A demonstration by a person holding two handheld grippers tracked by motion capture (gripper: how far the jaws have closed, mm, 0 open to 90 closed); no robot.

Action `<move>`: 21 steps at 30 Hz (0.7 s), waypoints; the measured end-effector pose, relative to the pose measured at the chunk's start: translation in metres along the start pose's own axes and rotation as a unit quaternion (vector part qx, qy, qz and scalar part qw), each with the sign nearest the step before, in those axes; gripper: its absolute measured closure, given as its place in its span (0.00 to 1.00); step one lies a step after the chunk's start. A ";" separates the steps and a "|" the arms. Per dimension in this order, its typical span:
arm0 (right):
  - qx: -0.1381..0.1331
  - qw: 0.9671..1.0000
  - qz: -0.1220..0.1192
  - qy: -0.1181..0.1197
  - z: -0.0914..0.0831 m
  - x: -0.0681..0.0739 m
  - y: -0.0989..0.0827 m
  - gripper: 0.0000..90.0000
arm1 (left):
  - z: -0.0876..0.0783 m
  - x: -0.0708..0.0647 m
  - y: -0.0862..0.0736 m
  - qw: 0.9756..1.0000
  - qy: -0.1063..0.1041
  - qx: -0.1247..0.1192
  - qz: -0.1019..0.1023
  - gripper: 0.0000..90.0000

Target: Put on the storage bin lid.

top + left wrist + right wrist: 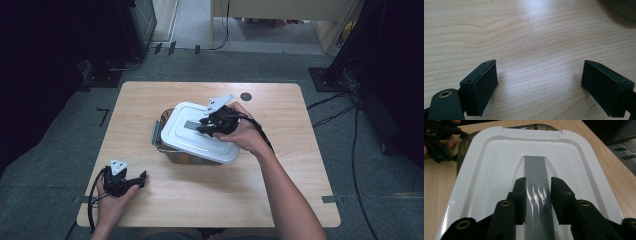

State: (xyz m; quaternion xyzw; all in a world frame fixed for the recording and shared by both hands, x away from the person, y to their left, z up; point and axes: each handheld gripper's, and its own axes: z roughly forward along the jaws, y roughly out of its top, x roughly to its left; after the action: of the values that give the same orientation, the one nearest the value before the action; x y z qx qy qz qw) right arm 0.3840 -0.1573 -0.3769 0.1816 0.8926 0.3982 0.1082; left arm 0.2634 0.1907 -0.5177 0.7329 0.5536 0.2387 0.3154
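A white rectangular lid (197,132) (486,157) with a grey strip handle (191,124) (535,170) hangs tilted over a dark box (172,155) at the table's middle. My right gripper (202,125) (537,181) comes in from the right, and its jaws stand either side of the handle, shut on it. The box's rim (461,147) peeks out past the lid's left edge. At the front left my left gripper (142,177) (539,72) rests low over bare wood, open, with nothing between its fingers. That gripper and the hand holding it (436,142) appear far off in the right gripper view.
The wooden table (280,175) has bare room right and in front of the box. A small black round disc (245,96) lies near the far edge. Cables (345,110) run over the grey floor to the right, and dark equipment stands at both sides.
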 end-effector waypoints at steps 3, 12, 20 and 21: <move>-0.007 1.000 0.013 -0.016 0.001 0.002 0.001 0.59 | 0.000 0.000 0.000 1.000 0.000 0.000 0.000 0.15; -0.035 0.985 0.127 -0.116 -0.047 -0.003 -0.014 0.62 | 0.000 0.000 0.000 1.000 0.000 0.001 0.000 0.15; -0.053 0.932 0.298 -0.200 -0.073 -0.007 -0.065 0.63 | 0.000 0.000 0.000 1.000 0.001 0.001 0.001 0.15; -0.058 0.925 0.315 -0.205 -0.073 -0.007 -0.069 0.63 | 0.000 0.000 0.000 1.000 0.001 0.001 0.001 0.15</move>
State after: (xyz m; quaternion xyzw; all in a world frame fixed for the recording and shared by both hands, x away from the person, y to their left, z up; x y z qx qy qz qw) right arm 0.3497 -0.2521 -0.3803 0.5250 0.7229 0.4166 0.1682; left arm 0.2636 0.1903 -0.5174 0.7334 0.5537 0.2388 0.3138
